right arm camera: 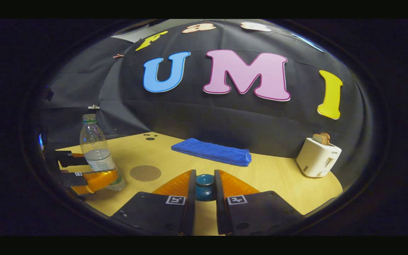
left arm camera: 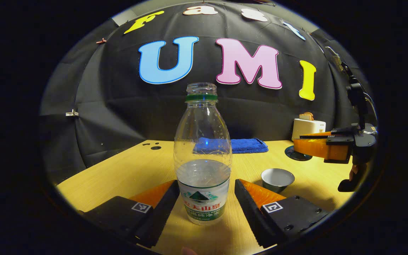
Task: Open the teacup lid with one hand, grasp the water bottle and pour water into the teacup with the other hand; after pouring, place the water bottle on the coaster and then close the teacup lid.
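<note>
My right tool (right arm camera: 204, 189) is clamped on the knob of the teacup lid (right arm camera: 204, 184), and in the left gripper view it holds clear of the teacup (left arm camera: 277, 179), which stands uncovered on the table (left arm camera: 133, 166); the lid-off step looks done. My left tool (left arm camera: 204, 198) is spread wide around the water bottle (left arm camera: 203, 156), one finger on each side with a gap showing on both, so no grip yet. The bottle stands upright, uncapped, roughly a third full, left of the cup. I cannot tell whether the cup holds any water. The coaster (right arm camera: 145, 173) lies bare on the table just beside the bottle in the right gripper view. Judgement: early in the run. Left to do: close on the bottle, pour, set the bottle on the coaster, put the lid back. A folded blue towel (right arm camera: 213, 151) and a white toaster (right arm camera: 316, 157) sit at the back.
</note>
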`<state>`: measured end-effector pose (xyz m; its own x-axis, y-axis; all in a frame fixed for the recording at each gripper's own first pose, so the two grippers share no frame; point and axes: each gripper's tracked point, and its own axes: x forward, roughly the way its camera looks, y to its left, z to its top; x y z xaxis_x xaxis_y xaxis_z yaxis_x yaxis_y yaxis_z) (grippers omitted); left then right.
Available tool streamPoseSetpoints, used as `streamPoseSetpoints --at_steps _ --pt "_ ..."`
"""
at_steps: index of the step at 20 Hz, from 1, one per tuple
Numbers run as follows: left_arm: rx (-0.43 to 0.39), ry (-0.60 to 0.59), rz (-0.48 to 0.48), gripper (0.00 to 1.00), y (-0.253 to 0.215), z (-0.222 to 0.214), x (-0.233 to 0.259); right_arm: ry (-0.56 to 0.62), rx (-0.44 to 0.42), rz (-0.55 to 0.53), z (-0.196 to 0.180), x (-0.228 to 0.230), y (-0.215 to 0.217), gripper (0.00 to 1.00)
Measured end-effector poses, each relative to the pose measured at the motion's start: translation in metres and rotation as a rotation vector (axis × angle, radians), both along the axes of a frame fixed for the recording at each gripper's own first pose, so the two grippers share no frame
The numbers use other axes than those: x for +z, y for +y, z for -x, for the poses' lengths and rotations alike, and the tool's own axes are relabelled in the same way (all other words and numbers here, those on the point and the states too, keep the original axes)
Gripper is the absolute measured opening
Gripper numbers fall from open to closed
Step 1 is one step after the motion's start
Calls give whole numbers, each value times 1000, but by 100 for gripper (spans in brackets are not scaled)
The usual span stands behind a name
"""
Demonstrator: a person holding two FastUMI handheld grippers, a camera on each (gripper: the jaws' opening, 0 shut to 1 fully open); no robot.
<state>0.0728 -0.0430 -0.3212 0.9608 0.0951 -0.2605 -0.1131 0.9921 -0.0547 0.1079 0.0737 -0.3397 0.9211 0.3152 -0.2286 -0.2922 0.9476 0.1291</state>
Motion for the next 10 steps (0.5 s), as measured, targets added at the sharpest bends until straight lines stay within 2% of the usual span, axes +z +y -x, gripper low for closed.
streamPoseSetpoints --at_steps 2,3,4,7,8,10 --pt "8 8 -1 99 0 0 -2 9 -7 4 1 -3 -8 28" --pt "15 10 3 93 2 4 2 14 -9 2 3 -6 -11 32" --pt "17 13 8 78 2 0 -2 20 -11 -2 3 -8 -14 28" --pt "29 40 -65 75 7 -2 0 26 -31 -6 6 -12 -28 28" --pt "34 47 -104 75 10 -2 1 26 -42 -8 7 -12 -34 32" --pt "36 69 -185 75 18 -5 4 29 -60 -29 9 -12 -45 23"
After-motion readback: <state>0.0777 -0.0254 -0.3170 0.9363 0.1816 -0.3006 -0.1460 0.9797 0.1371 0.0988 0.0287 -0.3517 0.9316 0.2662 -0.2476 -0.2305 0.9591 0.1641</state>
